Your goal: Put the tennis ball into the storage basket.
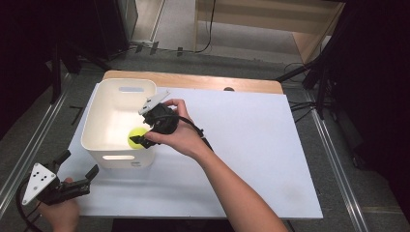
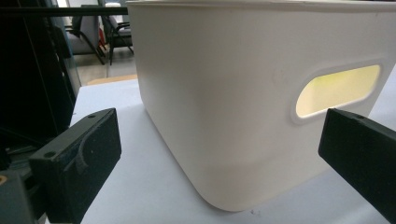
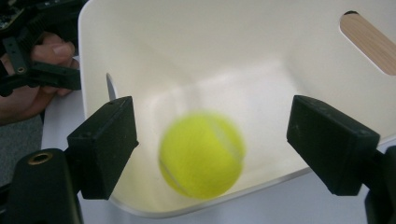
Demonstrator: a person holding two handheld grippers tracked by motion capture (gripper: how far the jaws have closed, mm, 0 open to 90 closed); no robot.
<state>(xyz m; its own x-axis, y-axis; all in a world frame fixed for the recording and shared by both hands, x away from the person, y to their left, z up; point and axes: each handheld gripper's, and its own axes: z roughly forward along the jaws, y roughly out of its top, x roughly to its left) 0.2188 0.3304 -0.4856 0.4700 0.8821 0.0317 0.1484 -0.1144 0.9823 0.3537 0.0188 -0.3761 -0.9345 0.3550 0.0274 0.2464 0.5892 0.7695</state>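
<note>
The white-covered tabletop (image 1: 251,145) carried a white bin (image 1: 104,140), which lay directly ahead of both pairs of jaws. The right gripper (image 3: 212,140) hung over the bin's near rim with its jaws spread wide and holding nothing. Between and just beyond them sat the tennis ball (image 3: 201,154), blurred, inside the bin; whether it was falling or already at rest on the floor of the bin could not be told. The left gripper (image 2: 219,154) was low at the tabletop's near corner, its jaws likewise spread and empty, facing the bin's outer wall and handle slot. Risks, as judged: a lively ball might bounce back out over the rim, and the left jaws, if advanced, could shove the light bin aside.
</note>
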